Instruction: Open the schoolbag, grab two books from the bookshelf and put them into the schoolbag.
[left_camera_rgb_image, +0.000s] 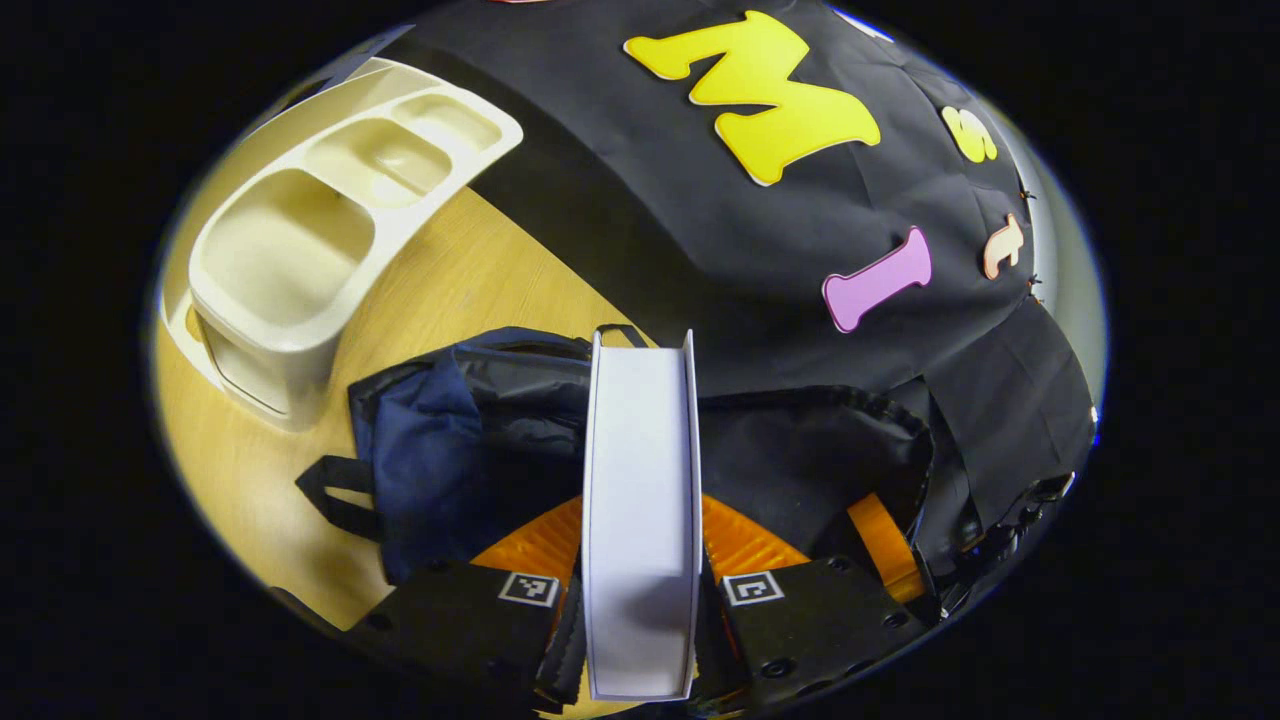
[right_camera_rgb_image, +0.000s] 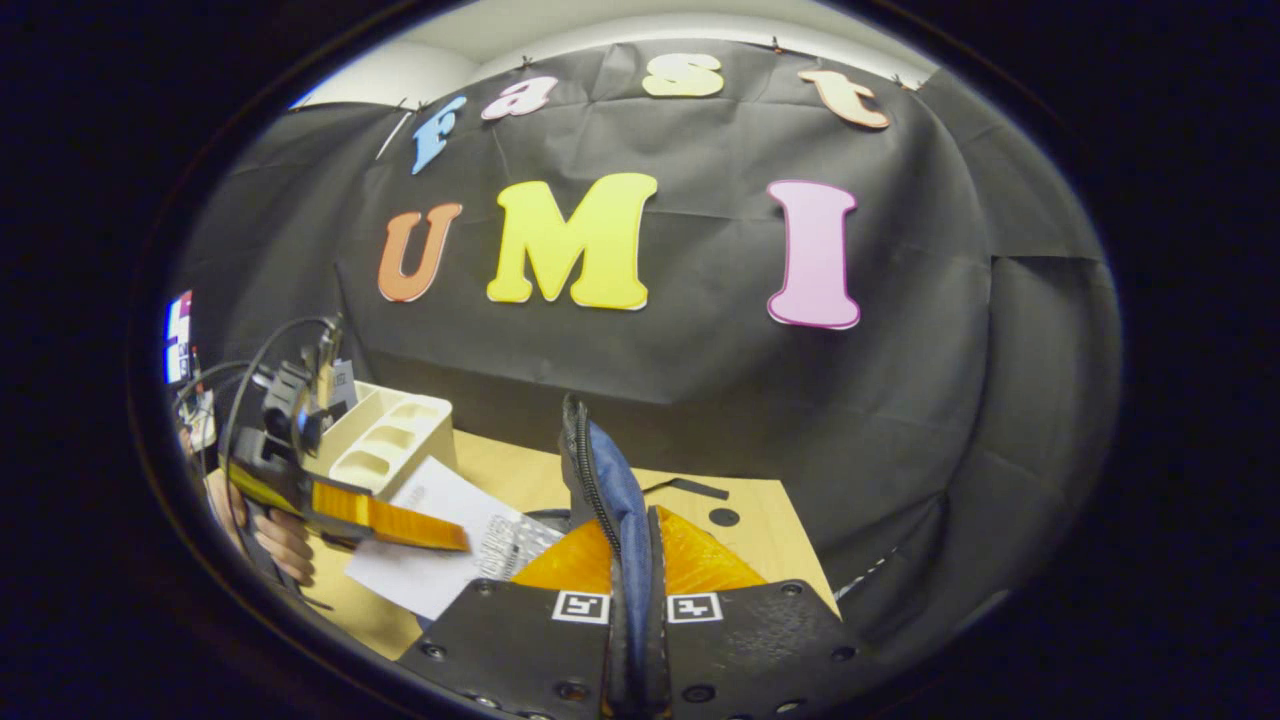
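The book (left_camera_rgb_image: 640, 500) is white, seen edge-on and upright at six o'clock in the left gripper view, over the dark blue bag (left_camera_rgb_image: 480, 440), whose black-lined mouth gapes toward three o'clock. The cream shelf (left_camera_rgb_image: 320, 240), with three hollow compartments, stands on the table at ten o'clock. In the right gripper view the bag's zipped edge (right_camera_rgb_image: 610, 490) rises upright at six o'clock.

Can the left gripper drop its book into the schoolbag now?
Probably yes. The left gripper holds the book just above the open schoolbag, and the right gripper pinches the bag's flap up, out of the way.
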